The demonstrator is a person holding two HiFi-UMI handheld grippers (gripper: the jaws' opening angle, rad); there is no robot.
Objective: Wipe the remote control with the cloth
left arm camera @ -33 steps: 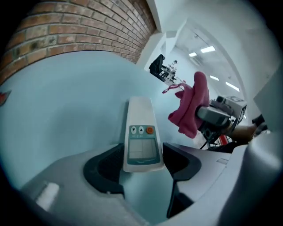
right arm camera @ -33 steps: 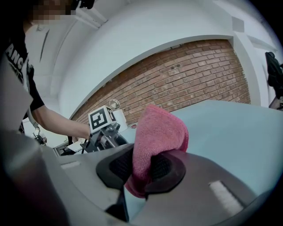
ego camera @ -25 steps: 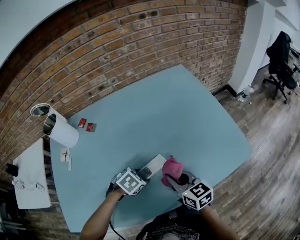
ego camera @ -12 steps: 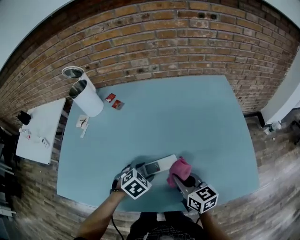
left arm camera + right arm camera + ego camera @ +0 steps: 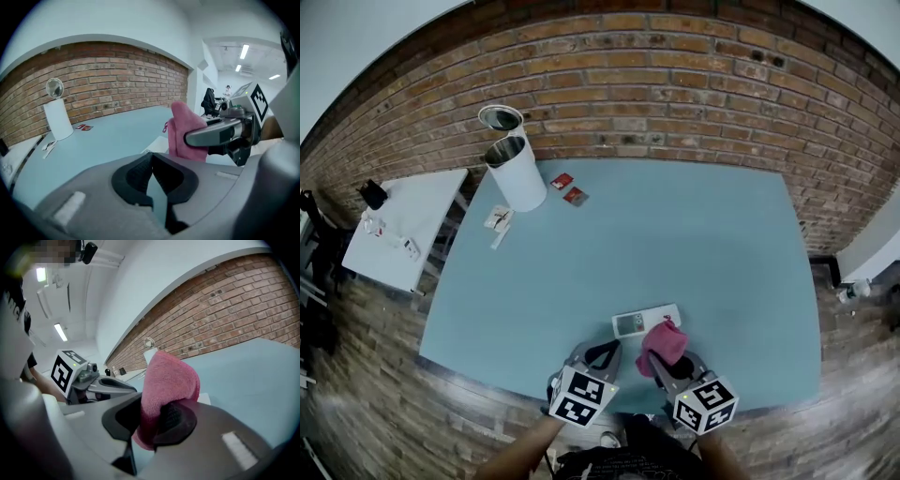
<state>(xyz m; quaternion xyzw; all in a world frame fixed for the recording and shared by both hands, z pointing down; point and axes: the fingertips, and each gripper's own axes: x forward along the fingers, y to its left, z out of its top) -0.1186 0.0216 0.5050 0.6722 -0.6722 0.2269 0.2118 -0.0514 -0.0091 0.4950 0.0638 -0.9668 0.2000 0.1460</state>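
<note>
Hanging at the near end of the flat white remote control (image 5: 645, 321), which lies loose on the pale blue table (image 5: 694, 234), the right gripper (image 5: 668, 362) clamps a bunched pink cloth (image 5: 664, 341). The left gripper (image 5: 602, 352) has just closed its jaws on nothing. A wiping stroke seems next: cloth pressed down, remote steadied.

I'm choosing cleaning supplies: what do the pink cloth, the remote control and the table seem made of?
The cloth looks like soft fuzzy fabric, likely microfibre; a nap shows and it folds limply. The remote control is probably hard plastic, a pale smooth casing with a darker panel. The table has a smooth matte light-blue top, maybe laminate; not certain.
</note>
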